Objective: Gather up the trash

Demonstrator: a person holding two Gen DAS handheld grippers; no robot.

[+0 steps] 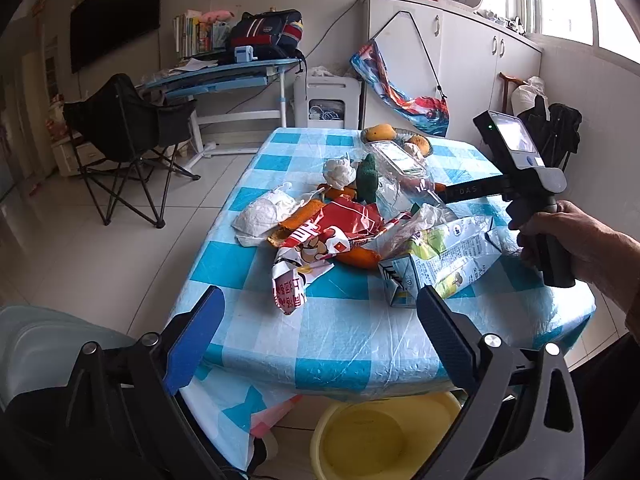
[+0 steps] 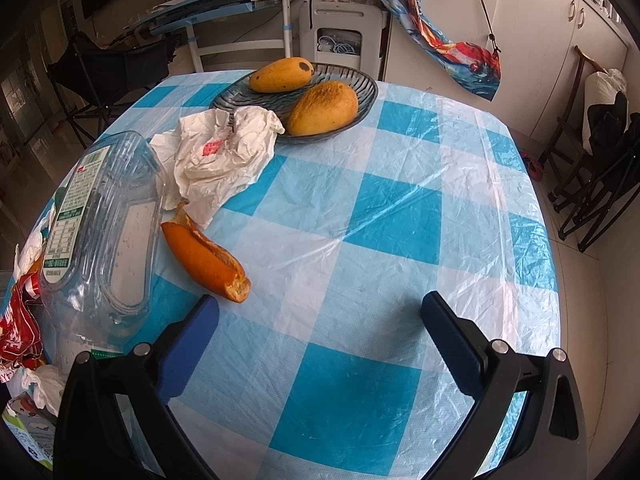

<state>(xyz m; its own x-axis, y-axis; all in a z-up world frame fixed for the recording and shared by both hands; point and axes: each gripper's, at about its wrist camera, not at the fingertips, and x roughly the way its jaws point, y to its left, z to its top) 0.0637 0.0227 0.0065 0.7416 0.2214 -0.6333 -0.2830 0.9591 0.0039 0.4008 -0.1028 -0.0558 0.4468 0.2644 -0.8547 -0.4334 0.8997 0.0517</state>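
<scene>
Gaping wide and empty, jaws of left gripper [image 1: 318, 334] and right gripper [image 2: 320, 332] over the checked desk [image 2: 360, 208], milk carton [image 1: 440, 258] and red wrapper [image 1: 320, 240] just beyond left jaws, orange peel [image 2: 206, 258] by right jaws' left finger, clear plastic tray [image 2: 100, 232] farther left, crumpled paper [image 2: 224, 152] beyond.

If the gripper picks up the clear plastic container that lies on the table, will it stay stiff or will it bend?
The clear plastic container looks thin-walled and empty, so it is probably light and may buckle under a firm squeeze. Its smooth, glossy surface could slip between the pads. It lies on its side, partly on other trash, so a push may shift it.
</scene>
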